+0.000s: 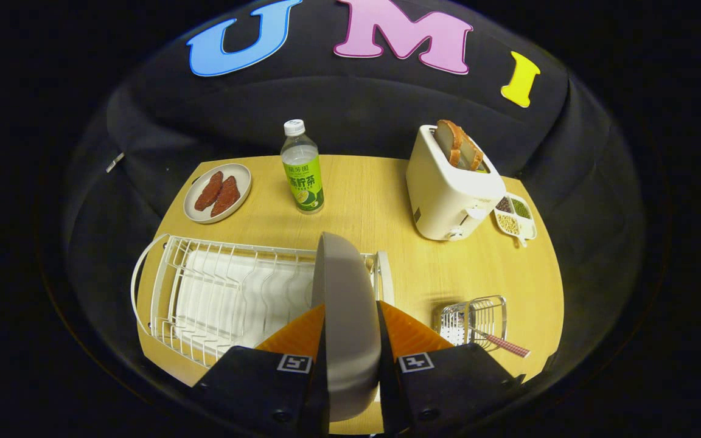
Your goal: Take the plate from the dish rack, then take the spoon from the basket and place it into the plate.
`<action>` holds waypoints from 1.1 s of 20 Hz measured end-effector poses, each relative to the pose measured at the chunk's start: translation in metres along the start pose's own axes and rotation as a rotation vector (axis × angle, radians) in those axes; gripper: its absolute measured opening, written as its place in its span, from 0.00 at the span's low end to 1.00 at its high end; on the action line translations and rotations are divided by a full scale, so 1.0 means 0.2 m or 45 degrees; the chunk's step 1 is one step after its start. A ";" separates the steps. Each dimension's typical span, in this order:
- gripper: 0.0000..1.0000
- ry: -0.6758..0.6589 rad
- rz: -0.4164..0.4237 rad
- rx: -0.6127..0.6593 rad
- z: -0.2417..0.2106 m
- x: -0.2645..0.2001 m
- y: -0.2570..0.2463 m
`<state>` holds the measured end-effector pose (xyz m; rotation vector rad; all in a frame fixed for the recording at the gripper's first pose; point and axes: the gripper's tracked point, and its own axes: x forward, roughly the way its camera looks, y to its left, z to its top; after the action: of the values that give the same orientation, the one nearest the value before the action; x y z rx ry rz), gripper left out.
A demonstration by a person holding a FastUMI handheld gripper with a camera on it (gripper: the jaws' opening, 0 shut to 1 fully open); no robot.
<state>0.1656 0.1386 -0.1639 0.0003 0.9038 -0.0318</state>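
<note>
- The tool clamps the grey plate on edge between both fingers, above the right end of the white dish rack: the first step looks nearly complete.
- Next, the plate needs laying flat on bare counter, likely between rack and basket.
- The spoon sits in that basket near the counter's front edge; toaster and bottle stand well beyond.

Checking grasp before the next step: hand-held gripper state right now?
Hand-held gripper: shut on the plate, both fingers pressing its faces, plate held on edge above the dish rack's right end.
</note>
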 end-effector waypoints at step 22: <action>0.31 -0.098 0.394 0.110 -0.23 -0.60 -0.51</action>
<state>0.0517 0.0409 -0.0967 0.2181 0.8166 0.2159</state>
